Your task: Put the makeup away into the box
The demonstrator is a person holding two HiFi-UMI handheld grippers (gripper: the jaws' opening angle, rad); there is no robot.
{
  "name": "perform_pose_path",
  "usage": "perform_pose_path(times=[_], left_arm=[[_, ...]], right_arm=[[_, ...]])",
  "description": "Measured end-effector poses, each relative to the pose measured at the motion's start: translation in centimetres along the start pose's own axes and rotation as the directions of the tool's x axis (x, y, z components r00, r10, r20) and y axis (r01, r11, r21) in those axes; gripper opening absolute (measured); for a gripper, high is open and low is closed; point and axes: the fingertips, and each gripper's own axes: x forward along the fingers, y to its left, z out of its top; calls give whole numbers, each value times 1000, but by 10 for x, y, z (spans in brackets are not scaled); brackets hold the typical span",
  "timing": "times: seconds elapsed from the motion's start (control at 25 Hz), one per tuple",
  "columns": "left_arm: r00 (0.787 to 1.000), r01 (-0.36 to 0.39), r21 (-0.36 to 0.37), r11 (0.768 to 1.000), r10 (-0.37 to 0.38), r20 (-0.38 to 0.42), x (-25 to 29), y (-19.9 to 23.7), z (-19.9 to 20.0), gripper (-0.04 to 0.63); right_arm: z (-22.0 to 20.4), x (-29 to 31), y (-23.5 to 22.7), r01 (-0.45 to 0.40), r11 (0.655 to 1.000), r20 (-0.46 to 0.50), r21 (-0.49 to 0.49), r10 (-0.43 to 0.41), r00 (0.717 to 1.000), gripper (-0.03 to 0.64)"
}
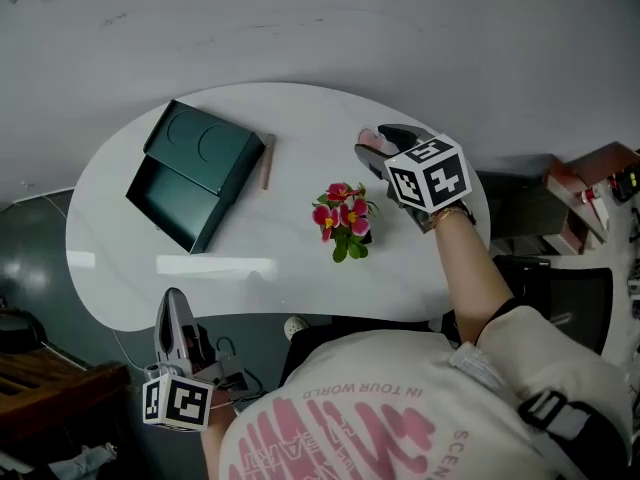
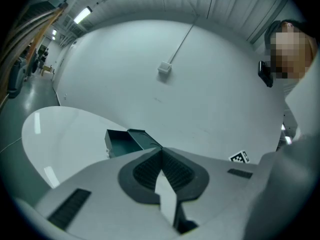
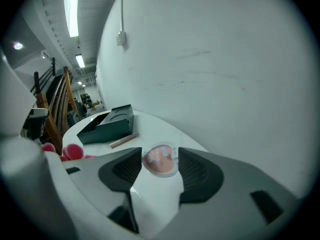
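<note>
An open dark green box (image 1: 190, 173) lies on the left half of the white table (image 1: 300, 108), its lid tilted back; it also shows in the left gripper view (image 2: 127, 141) and the right gripper view (image 3: 107, 124). A thin brown makeup stick (image 1: 267, 161) lies beside the box's right side (image 3: 124, 140). My right gripper (image 1: 378, 148) hovers over the table's right end, shut on a round clear compact (image 3: 160, 160) with pink powder inside. Its pads touch the compact on both sides. My left gripper (image 1: 173, 303) hangs off the table's front edge, its jaws shut (image 2: 161, 156) and holding nothing.
A small pot of pink flowers (image 1: 343, 218) stands mid-table between the box and my right gripper. A grey wall (image 1: 400, 28) runs behind the table. Wooden furniture (image 1: 40, 388) is on the floor at the left, and a dark seat (image 1: 560, 288) and red items (image 1: 590, 183) are at the right.
</note>
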Motion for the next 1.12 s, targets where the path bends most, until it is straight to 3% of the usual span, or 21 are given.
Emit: perform_pose_path(times=[0.16, 0.4, 0.72, 1.12], left_arm=[[997, 75, -11, 997, -75, -4, 4, 7, 14, 2], [989, 149, 15, 989, -148, -19, 2, 25, 33, 2], [977, 208, -13, 978, -209, -35, -9, 50, 53, 2], [987, 158, -16, 987, -158, -9, -49, 110, 64, 2]], right_arm=[[23, -42, 12, 63, 998, 51, 18, -64, 997, 230], [56, -87, 73, 65, 998, 111, 16, -67, 992, 230], [72, -83, 184, -16, 1000, 110, -23, 18, 994, 230], [60, -39, 300, -163, 981, 20, -107, 166, 986, 230]])
